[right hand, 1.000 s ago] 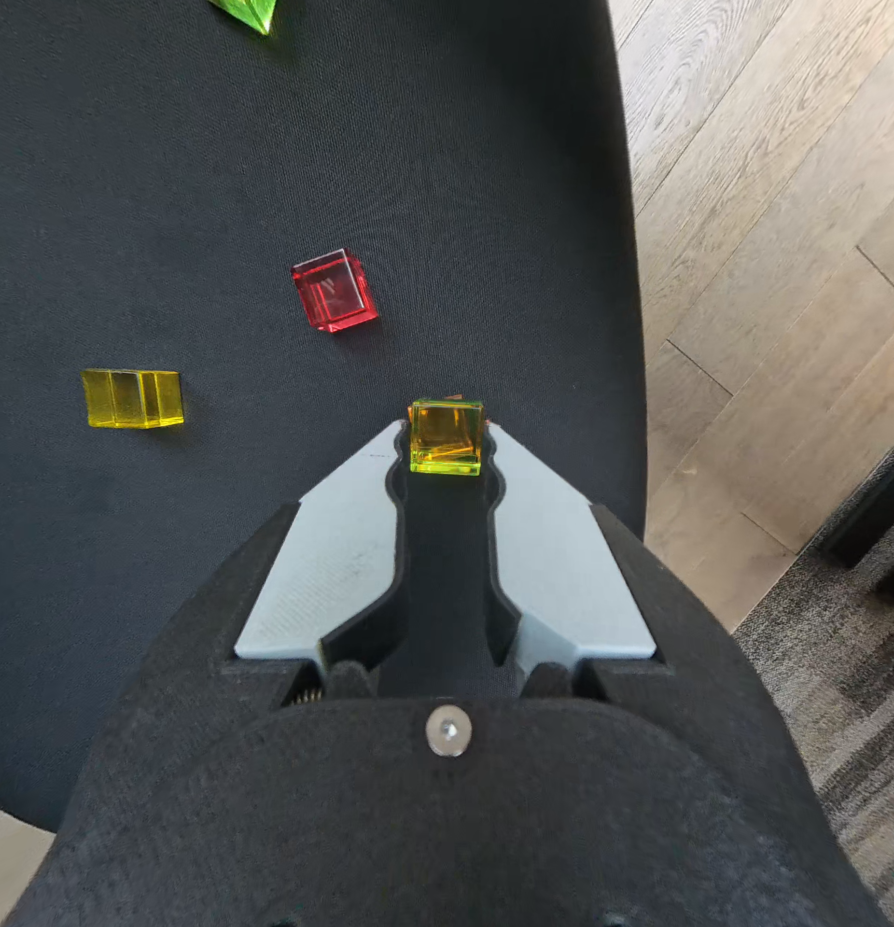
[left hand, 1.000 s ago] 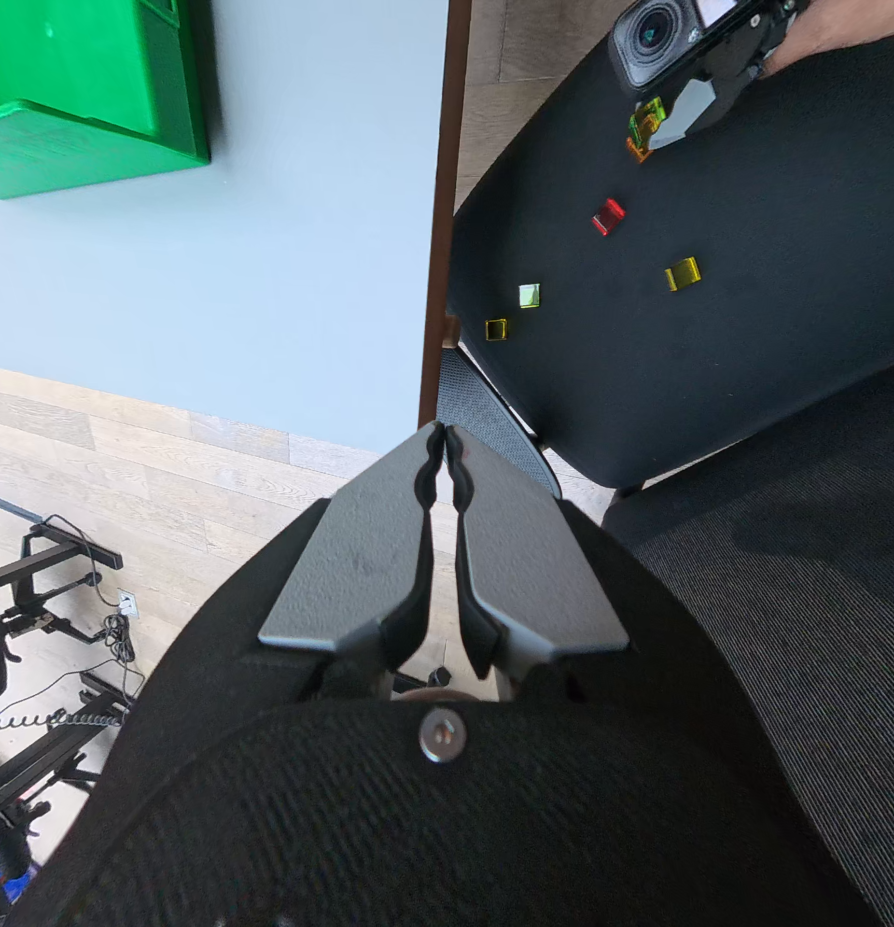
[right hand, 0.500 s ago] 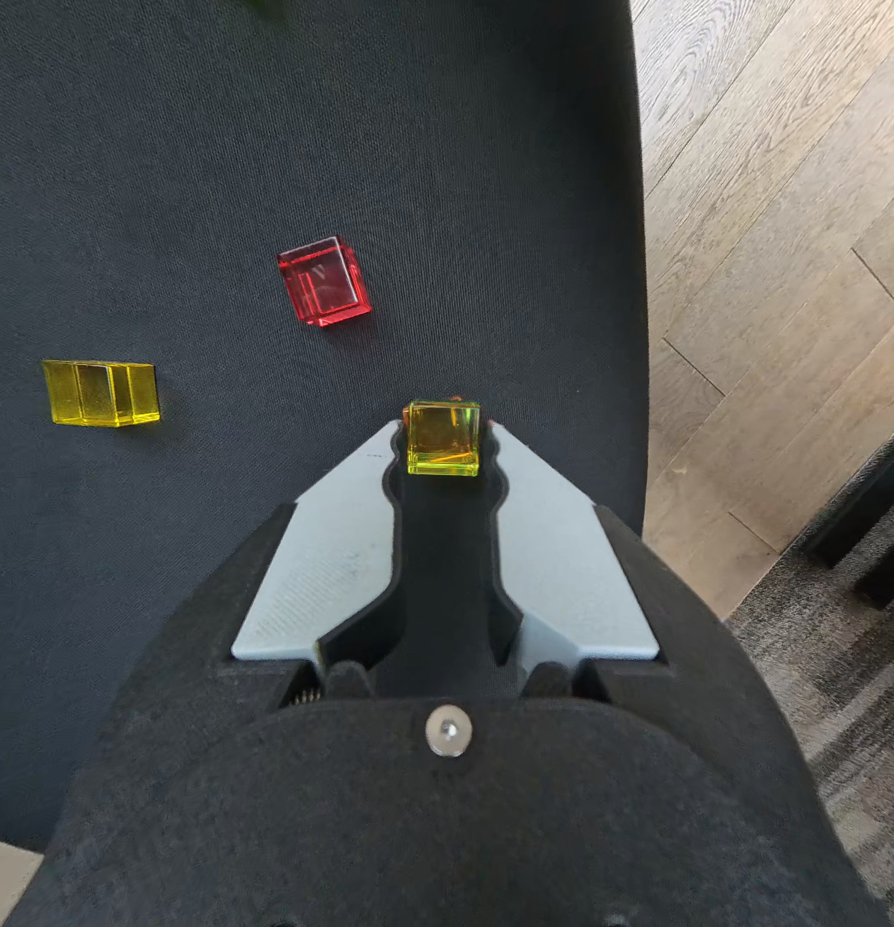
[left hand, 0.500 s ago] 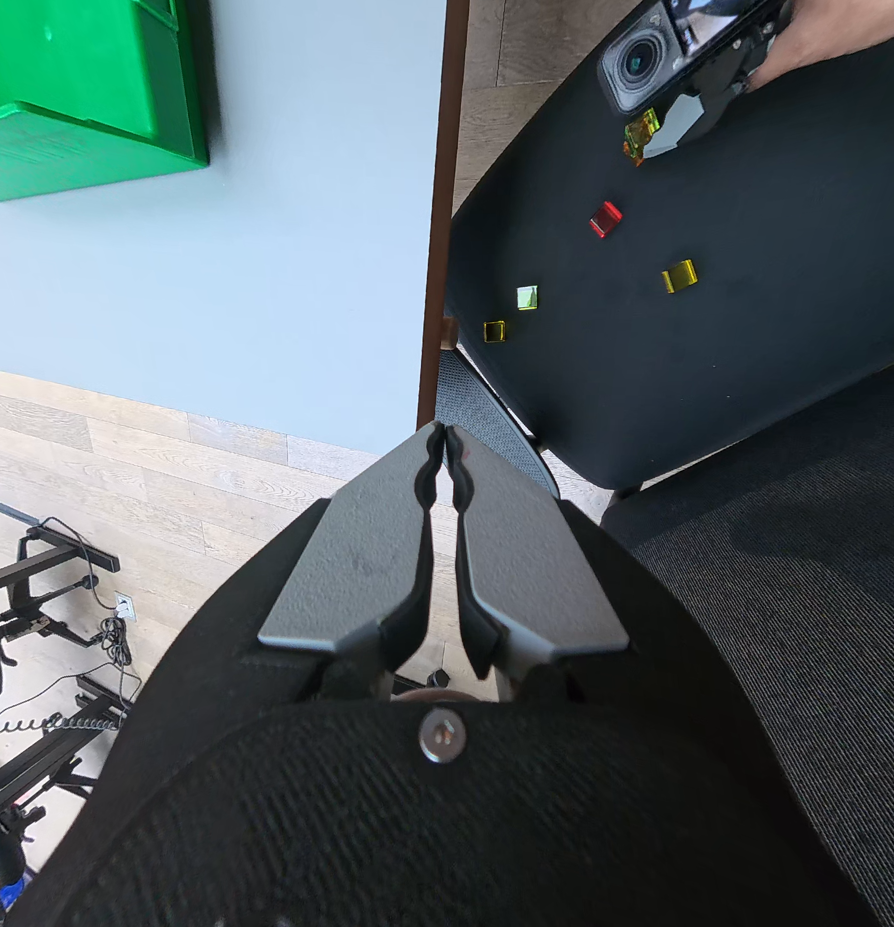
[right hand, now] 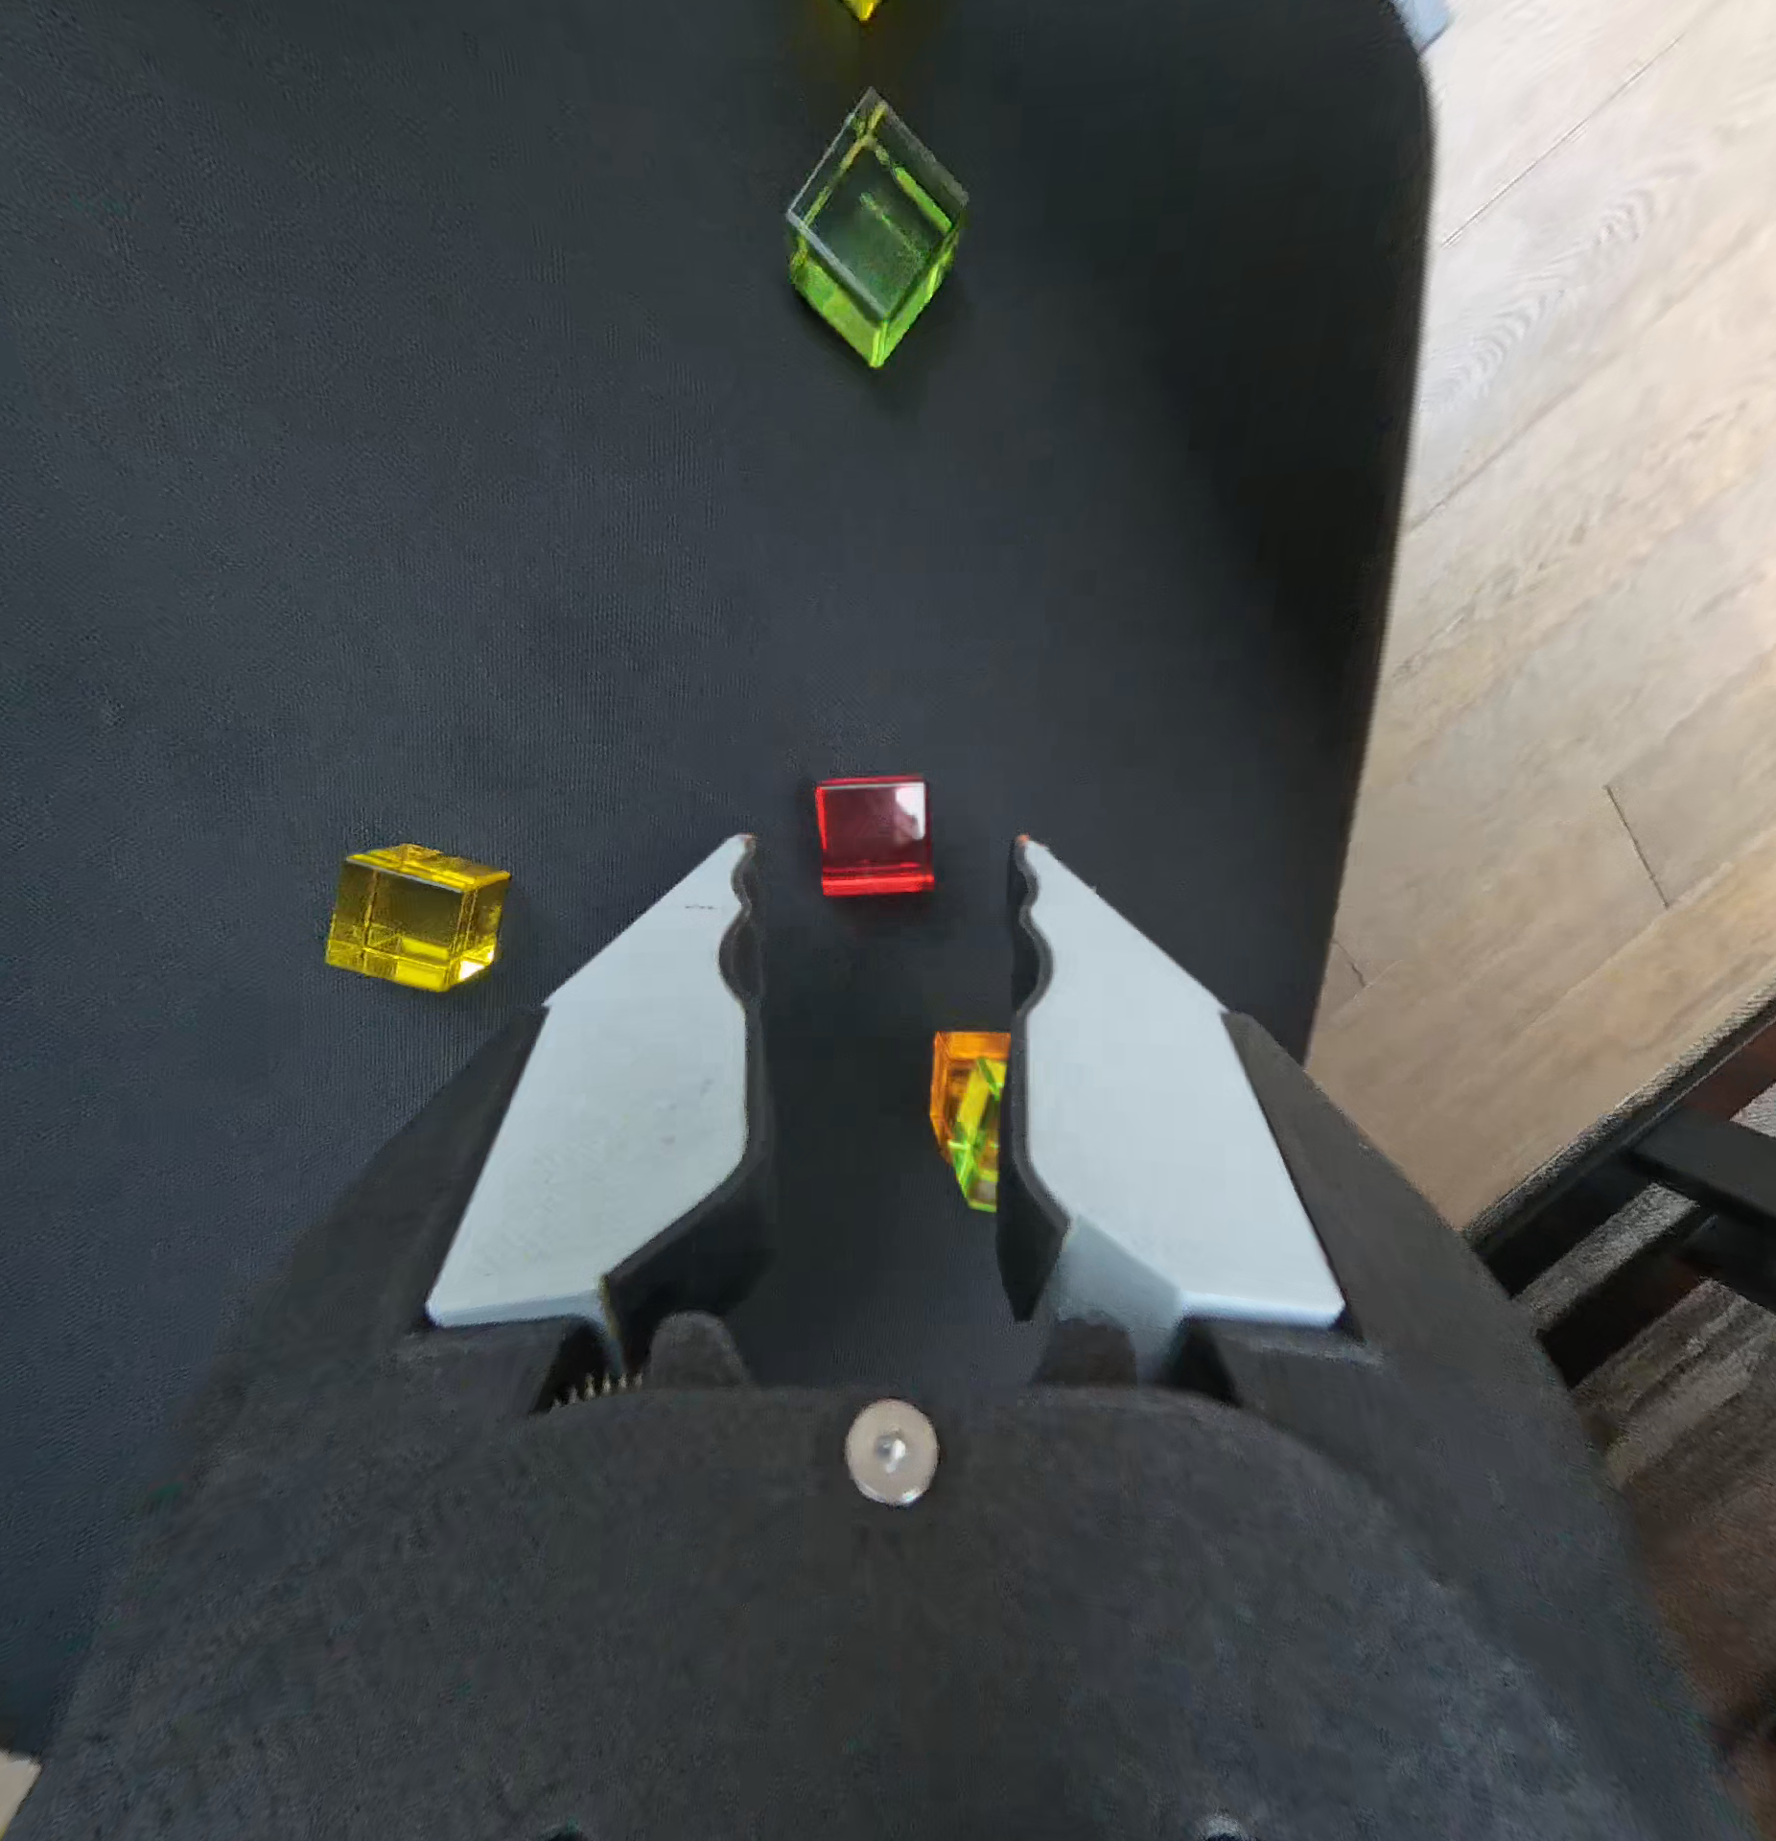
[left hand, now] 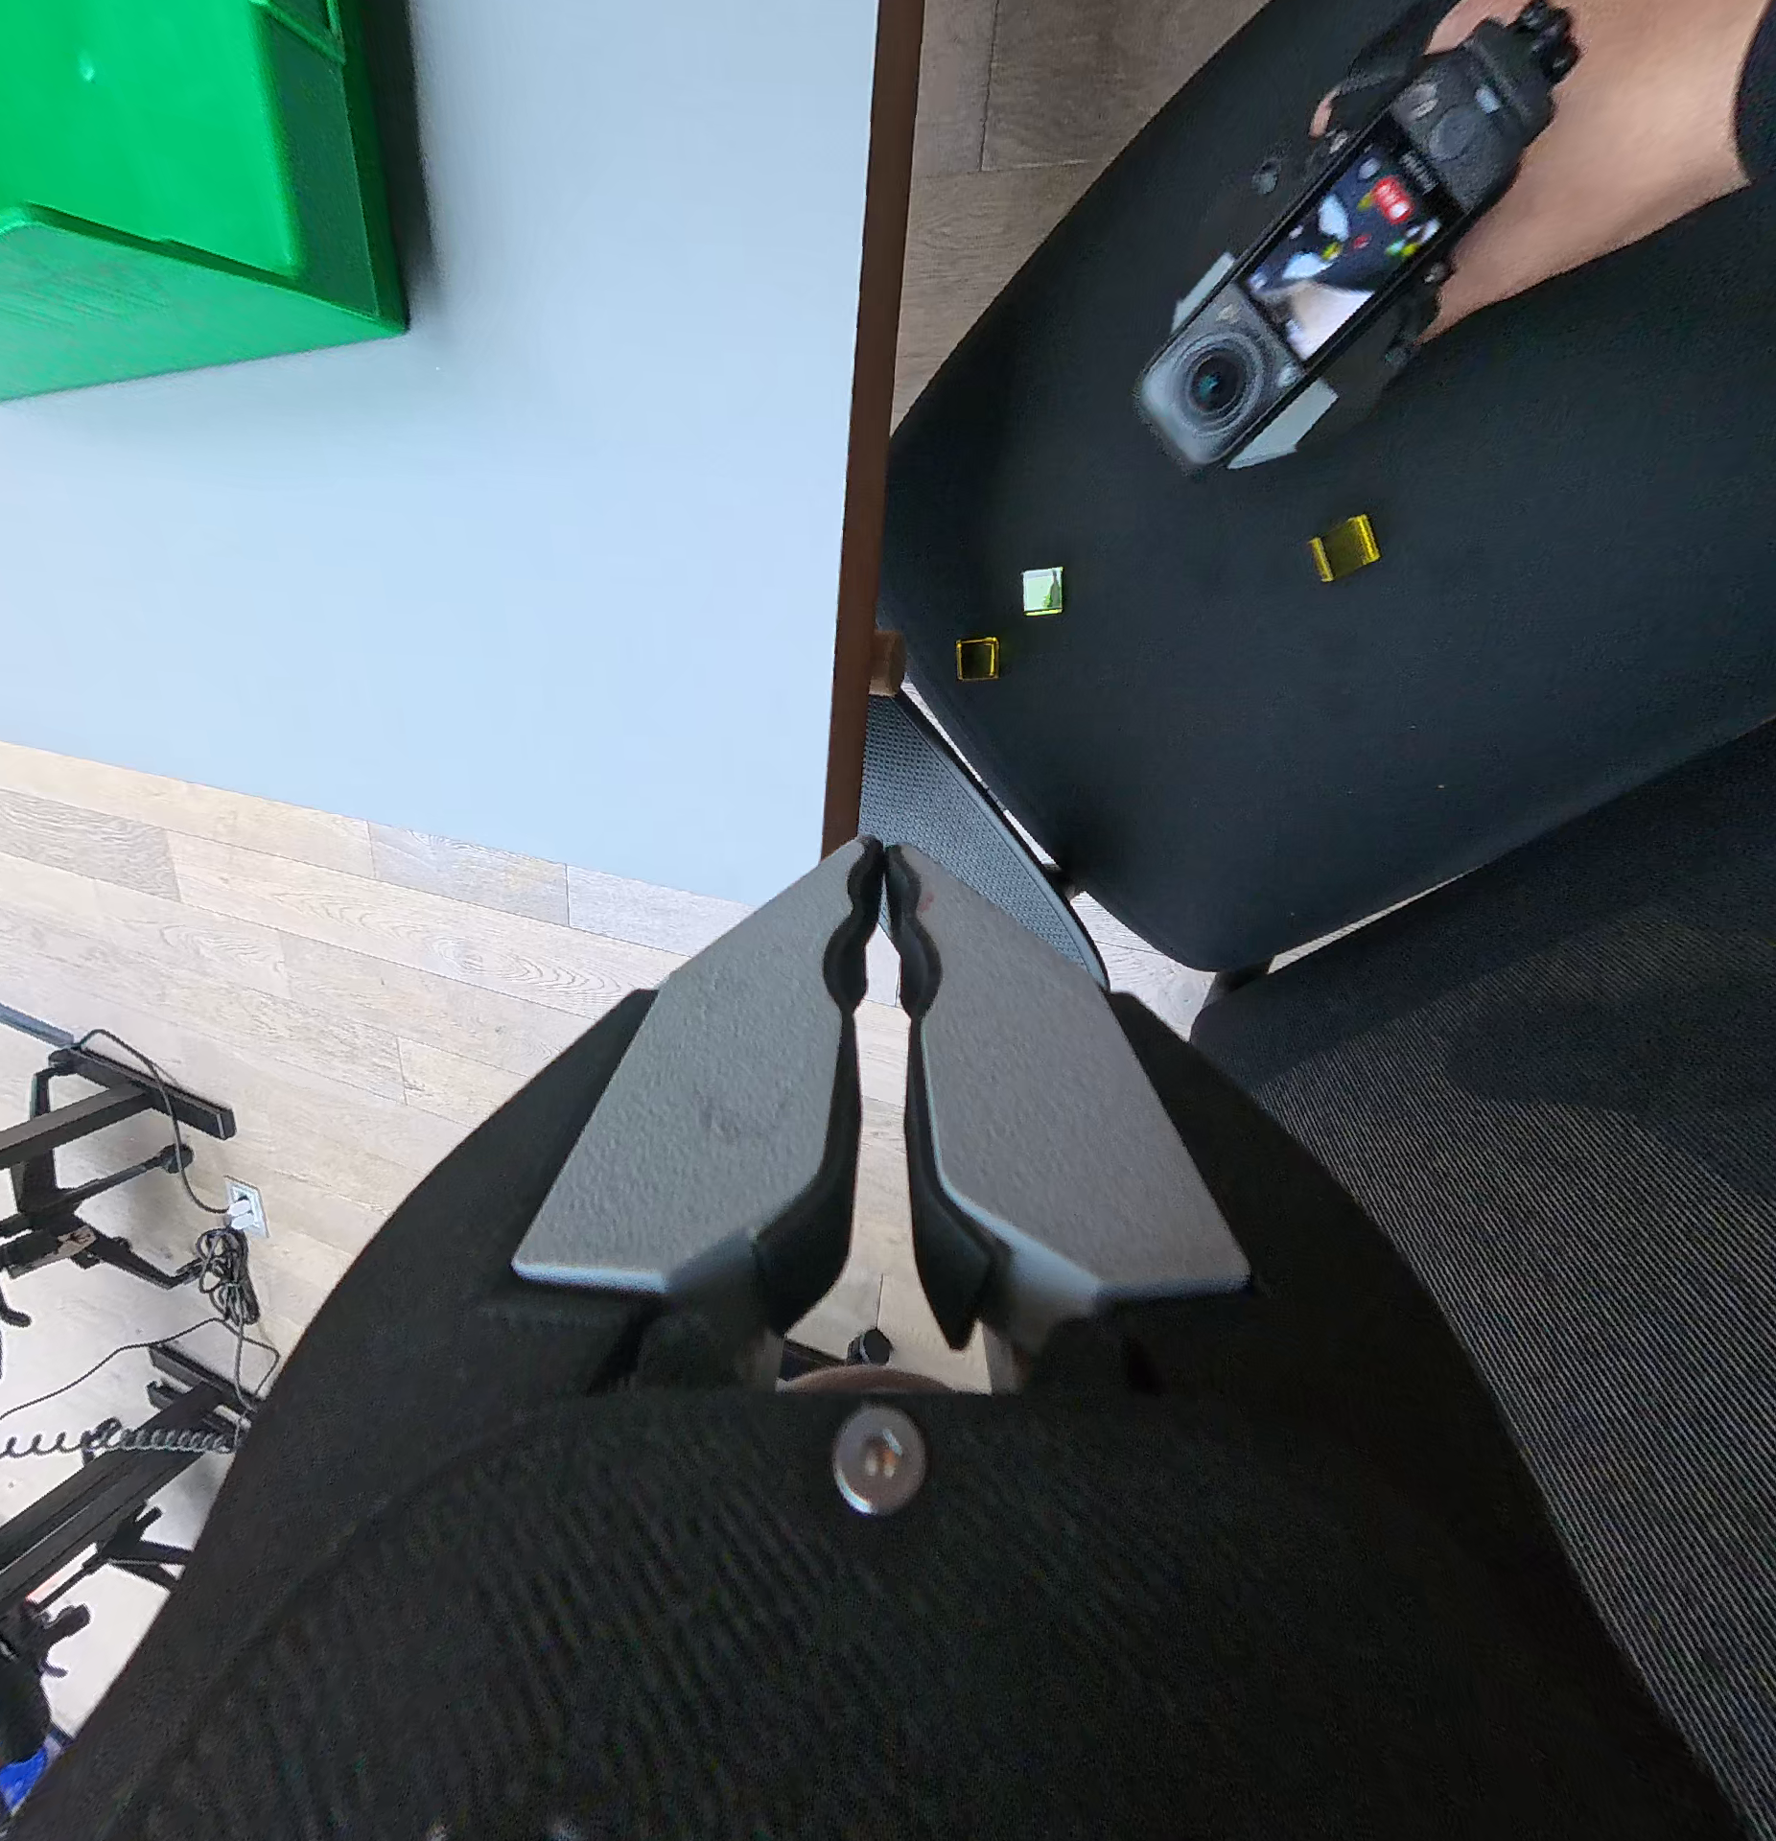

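The green box (left hand: 157,189) sits at the top left of the left wrist view, and its inside cannot be seen. The right gripper (right hand: 882,847) hangs over a black chair seat (right hand: 366,498) with its 2 fingers spread wide and nothing in them. A red block (right hand: 872,835) lies on the seat just past the tips, in line with the gap. An orange block (right hand: 969,1101) with a green one stuck under it lies between the fingers, close beside the right finger, but I cannot tell if it touches. A yellow block (right hand: 416,917) lies just left of the left finger. A light green block (right hand: 876,239) sits farther ahead, turned corner-on. The seat's right edge is near the right finger, and wood floor (right hand: 1611,498) lies beyond it. There is lots of bare seat to the left. The left gripper (left hand: 882,865) is held away from the seat, over the floor by a pale blue wall (left hand: 615,448), with its fingers pressed together and holding nothing. Only this view shows the wall, a brown post (left hand: 869,398), black stands with cables (left hand: 87,1295) on the floor, and 1 more small yellow block (left hand: 976,658) near the seat's edge. It also shows the right gripper from far off, with a hand (left hand: 1581,159) holding it. The red and orange blocks are hidden there.
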`<state>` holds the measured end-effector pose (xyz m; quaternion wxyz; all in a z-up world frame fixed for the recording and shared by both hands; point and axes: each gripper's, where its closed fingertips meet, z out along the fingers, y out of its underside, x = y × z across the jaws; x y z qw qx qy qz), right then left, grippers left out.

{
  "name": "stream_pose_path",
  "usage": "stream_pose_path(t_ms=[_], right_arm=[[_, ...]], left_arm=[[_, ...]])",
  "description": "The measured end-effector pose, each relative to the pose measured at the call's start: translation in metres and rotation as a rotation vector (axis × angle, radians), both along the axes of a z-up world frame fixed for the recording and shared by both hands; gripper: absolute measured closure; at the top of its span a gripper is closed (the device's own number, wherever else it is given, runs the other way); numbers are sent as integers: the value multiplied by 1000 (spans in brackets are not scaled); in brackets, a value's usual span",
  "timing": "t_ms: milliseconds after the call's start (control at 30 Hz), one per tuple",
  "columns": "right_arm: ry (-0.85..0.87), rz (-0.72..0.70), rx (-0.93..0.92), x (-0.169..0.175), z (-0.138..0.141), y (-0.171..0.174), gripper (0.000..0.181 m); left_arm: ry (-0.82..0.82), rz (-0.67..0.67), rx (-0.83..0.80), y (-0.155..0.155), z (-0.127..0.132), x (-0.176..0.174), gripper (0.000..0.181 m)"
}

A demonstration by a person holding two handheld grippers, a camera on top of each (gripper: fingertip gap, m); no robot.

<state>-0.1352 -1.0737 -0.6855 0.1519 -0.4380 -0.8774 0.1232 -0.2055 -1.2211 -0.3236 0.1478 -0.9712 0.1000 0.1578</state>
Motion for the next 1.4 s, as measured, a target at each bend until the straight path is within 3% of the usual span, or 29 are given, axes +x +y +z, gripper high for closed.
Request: stream_pose_path(t_ms=[233,400,567,667,867,1033,1400], right_arm=[[-170,37,57,2,-30,-2,144],[-209,44,82,3,-35,1,156],[-163,33,84,3,-23,2,157],[-108,20,74,3,0,7,157],[-102,-66,44,21,40,53,157],[-148,-97,23,33,38,70,157],[-178,-87,12,36,18,62,157]], left_arm=[[-1,0,1,-1,0,0,181],[-4,5,6,-1,1,-1,181],[-6,-3,5,0,1,1,181],[-8,-3,4,0,0,1,181],[-8,-8,5,1,2,2,181],[-14,2,11,2,3,1,181],[-12,3,0,0,0,1,181]])
